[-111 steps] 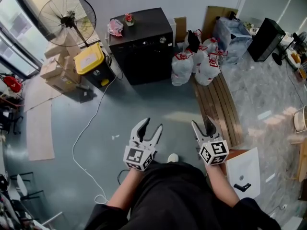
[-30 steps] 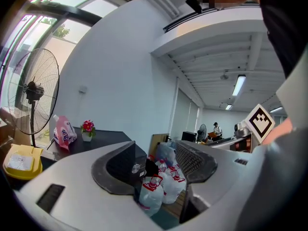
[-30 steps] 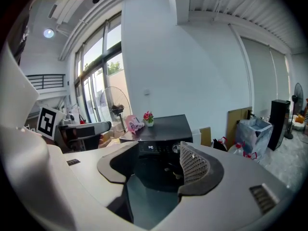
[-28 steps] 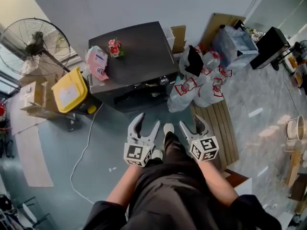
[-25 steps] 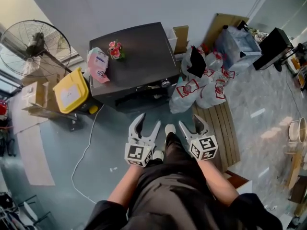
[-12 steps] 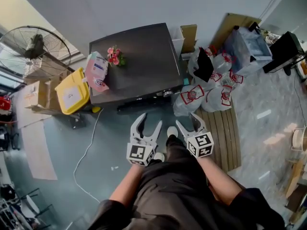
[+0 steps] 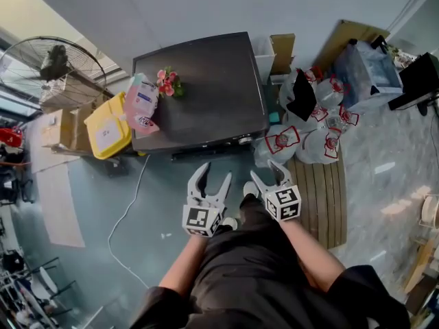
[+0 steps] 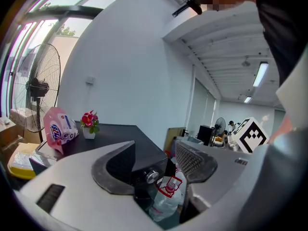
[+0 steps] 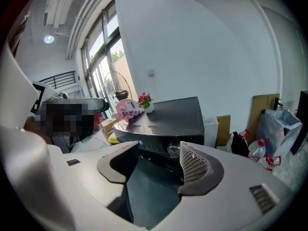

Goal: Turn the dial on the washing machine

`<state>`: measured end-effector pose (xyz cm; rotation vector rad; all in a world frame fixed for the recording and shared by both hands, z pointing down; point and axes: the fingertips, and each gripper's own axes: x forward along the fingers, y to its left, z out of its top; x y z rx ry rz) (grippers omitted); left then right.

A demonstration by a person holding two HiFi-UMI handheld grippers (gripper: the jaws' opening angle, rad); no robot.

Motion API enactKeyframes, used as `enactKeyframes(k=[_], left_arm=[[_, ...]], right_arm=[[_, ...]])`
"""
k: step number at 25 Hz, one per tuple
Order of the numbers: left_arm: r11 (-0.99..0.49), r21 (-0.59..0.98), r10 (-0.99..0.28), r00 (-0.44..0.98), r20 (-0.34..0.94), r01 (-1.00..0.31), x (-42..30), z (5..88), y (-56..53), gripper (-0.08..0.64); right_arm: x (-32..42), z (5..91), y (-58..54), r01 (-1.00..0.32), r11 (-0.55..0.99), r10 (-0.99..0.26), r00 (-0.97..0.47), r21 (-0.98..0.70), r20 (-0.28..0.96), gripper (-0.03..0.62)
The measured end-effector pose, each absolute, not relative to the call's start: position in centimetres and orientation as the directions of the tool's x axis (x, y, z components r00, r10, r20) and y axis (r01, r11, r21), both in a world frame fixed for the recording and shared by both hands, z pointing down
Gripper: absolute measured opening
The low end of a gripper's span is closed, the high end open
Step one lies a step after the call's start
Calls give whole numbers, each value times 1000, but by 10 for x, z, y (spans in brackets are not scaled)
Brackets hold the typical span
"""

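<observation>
Walked closer, so the washing machine (image 7: 199, 88) sits right ahead now, its dial (image 9: 173, 150) almost reachable. Right gripper (image 7: 266, 172) and left gripper (image 7: 214, 177) both gape open, empty.

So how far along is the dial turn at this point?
Done: the person stands right in front of the washer. In hand: nothing yet. The left gripper and right gripper are both open and empty, short of the front panel. In the right gripper view the dial sits between the jaws, so that one looks roughly lined up. Left: reach in, close on the dial, turn it.
</observation>
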<state>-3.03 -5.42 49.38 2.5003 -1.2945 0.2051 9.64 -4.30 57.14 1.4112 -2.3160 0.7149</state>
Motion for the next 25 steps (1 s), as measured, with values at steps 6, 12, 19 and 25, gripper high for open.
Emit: enactKeyframes(k=[6,12,19,25], left_arm=[[-499,206,-788,540,296,-841,-29,501,-69,236],[-479,213,-794,524,309,-852,-21,513,-74,237],[-459,215,-797,507,329,-862,-23,523,-72,237],[-464,245,-781,523,341,-851,-31,540,-74,237]], right_arm=[[98,598,-60,-885,393,-692,-463,-249,554,238],[97,628,-76,-877,402,-664,-476,-262,577,238],[90,660,-89,-870,400,-628,-489,-288,605,238],[80,682,-111,-896,374,-648,-437,-240,624,238]])
